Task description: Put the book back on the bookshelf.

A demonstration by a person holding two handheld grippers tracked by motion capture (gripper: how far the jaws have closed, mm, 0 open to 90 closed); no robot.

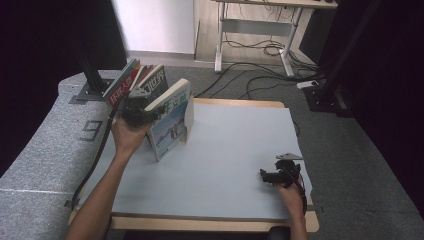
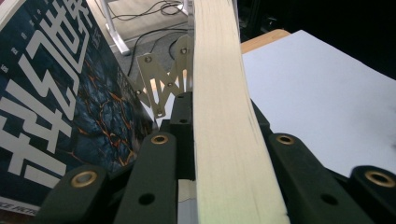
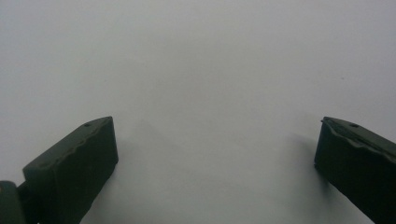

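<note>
The left hand-held gripper (image 1: pixel 146 111) is clamped on a thick book (image 1: pixel 171 120), its black jaws pressing either side of the cream page block, as the left gripper view shows with the pale paper edge (image 2: pixel 219 121) running up between them. The book stands tilted on the counter (image 1: pixel 235 150), just in front of this hand-held gripper, likely being stood up or carried toward the row of leaning books (image 1: pixel 132 80) behind it. Its cover looks glossy, blue and white; the neighbour to the gripper's left is a dark magazine-like cover with large white characters (image 2: pixel 51 93). The counter top is a smooth, matt pale sheet. The right hand-held gripper (image 1: pixel 281 175) rests on it well apart, jaws spread wide with nothing between them
</note>
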